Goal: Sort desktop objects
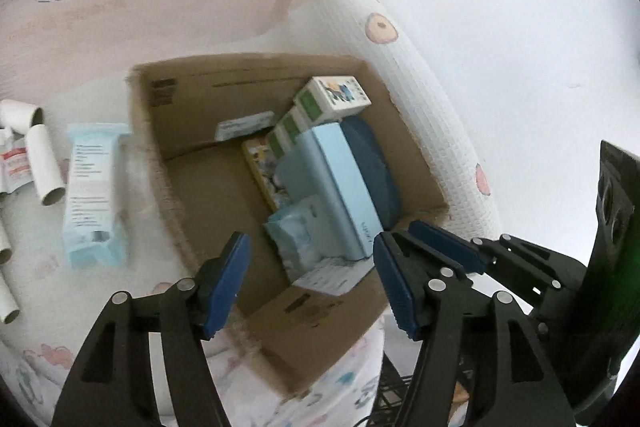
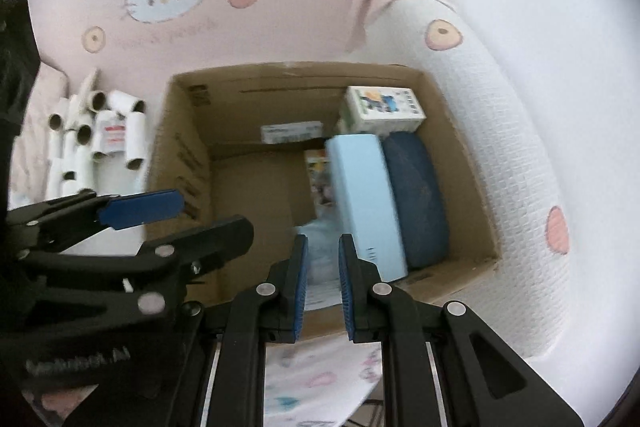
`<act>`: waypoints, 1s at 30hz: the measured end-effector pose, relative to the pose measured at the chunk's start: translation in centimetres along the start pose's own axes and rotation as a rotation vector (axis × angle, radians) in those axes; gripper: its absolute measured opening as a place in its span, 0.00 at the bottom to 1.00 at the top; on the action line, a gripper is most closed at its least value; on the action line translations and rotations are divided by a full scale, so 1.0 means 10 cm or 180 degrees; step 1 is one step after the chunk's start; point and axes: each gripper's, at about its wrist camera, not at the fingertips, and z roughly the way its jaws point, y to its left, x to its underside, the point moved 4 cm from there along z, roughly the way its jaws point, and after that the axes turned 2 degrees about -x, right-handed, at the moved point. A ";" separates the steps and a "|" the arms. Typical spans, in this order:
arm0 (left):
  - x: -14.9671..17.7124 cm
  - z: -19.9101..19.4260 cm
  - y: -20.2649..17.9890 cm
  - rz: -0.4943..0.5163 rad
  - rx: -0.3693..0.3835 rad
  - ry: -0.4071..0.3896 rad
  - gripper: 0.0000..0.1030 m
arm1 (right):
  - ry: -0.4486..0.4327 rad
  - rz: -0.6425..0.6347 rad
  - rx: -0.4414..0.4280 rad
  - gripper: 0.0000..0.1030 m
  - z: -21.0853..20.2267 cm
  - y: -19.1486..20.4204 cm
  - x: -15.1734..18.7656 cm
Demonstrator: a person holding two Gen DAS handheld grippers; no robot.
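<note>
An open cardboard box (image 1: pixel 256 65) sits on a pink cartoon-print sheet. It holds a light blue box (image 1: pixel 340 183), a dark blue case (image 1: pixel 372 163), a white-and-green carton (image 1: pixel 332 97), a wipes packet (image 1: pixel 296 231) and a yellow picture book (image 1: pixel 262 167). My left gripper (image 1: pixel 312 283) hangs open over the box's near corner with nothing between its pads. In the right wrist view, my right gripper (image 2: pixel 323 259) is above the box's (image 2: pixel 296 69) front wall, its pads close together and empty. The left gripper (image 2: pixel 176 223) shows beside it.
Left of the box lie a light blue packet (image 1: pixel 94 187) and several white cardboard tubes (image 2: pixel 96 131). A white quilted bolster (image 1: pixel 432 115) runs along the box's right side. A black frame (image 1: pixel 612 227) stands at the far right, with a wire rack below.
</note>
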 end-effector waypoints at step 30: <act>0.14 -1.69 0.00 0.1045 -0.1139 -0.0676 0.83 | -0.0660 0.0163 0.0720 0.60 -1.23 0.70 0.08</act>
